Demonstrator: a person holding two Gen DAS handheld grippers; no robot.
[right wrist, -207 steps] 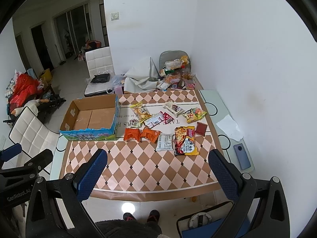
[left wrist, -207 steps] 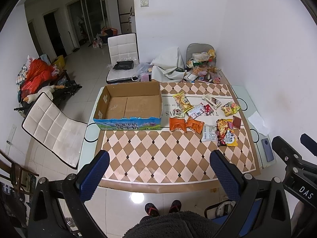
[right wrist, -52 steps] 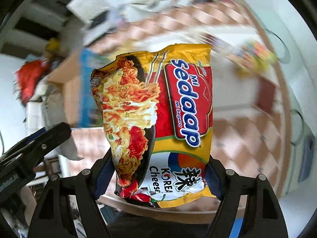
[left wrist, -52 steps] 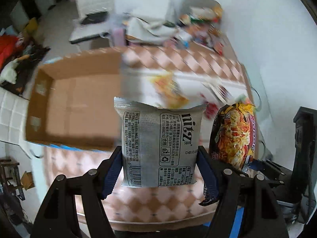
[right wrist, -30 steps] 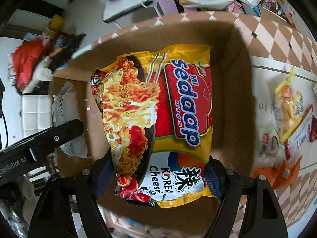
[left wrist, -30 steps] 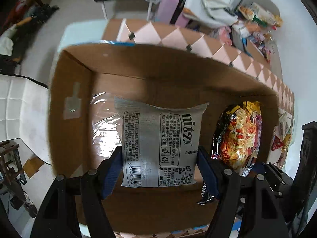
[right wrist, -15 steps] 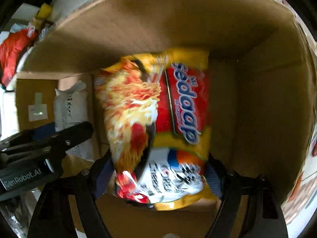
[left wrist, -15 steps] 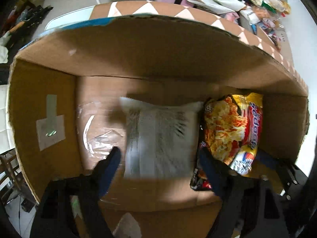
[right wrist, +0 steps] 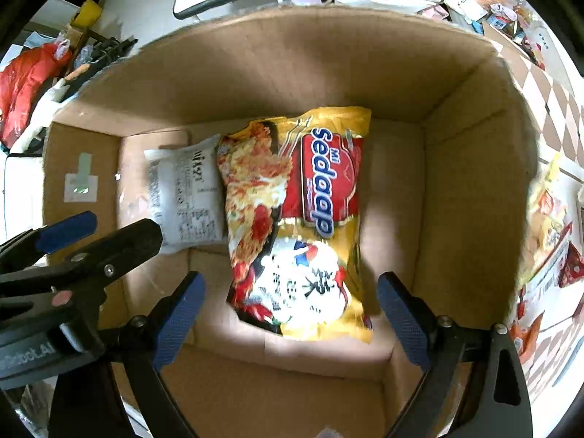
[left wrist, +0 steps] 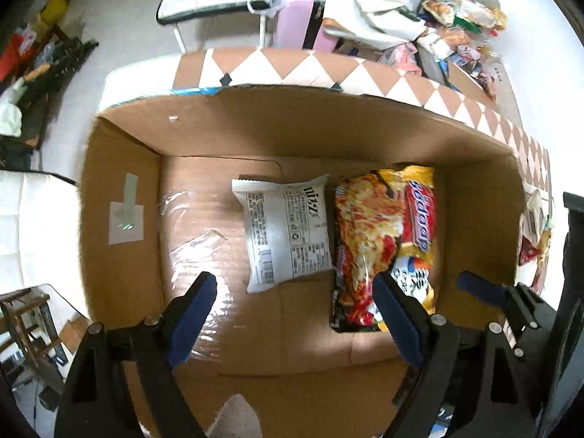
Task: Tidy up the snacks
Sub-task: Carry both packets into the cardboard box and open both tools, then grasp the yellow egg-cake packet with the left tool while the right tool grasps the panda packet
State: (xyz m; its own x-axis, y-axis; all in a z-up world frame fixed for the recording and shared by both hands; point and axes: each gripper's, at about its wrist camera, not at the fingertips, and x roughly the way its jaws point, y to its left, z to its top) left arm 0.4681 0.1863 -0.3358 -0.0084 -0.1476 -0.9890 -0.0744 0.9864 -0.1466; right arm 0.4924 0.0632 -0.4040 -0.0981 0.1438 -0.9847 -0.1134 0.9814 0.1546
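1. Blue-padded left gripper [left wrist: 294, 315] nearest, over the box, jaws spread and nothing between them; blue-padded right gripper [right wrist: 290, 308] alongside, jaws opening, clear of the packet below.
2. Lying flat on the floor of the open brown cardboard box [left wrist: 120, 168]: white crinkly foil snack pack with black print [left wrist: 288, 231], touching or just beside the yellow and red instant-noodle packet [right wrist: 303, 219] on its right.
3. Likely light, both; slick film, so prone to slipping; noodle block inside probably brittle, so best pinched across the short width near the middle, gently.
4. Further right, outside the box, more loose snack packets [right wrist: 547, 219] waiting on the table.
5. Beyond, brown and white diamond-patterned tablecloth [left wrist: 292, 69]; then pale tiled floor, white padded chair [left wrist: 204, 0], cluttered heap of bags and wrappers [left wrist: 456, 18] at the far end.
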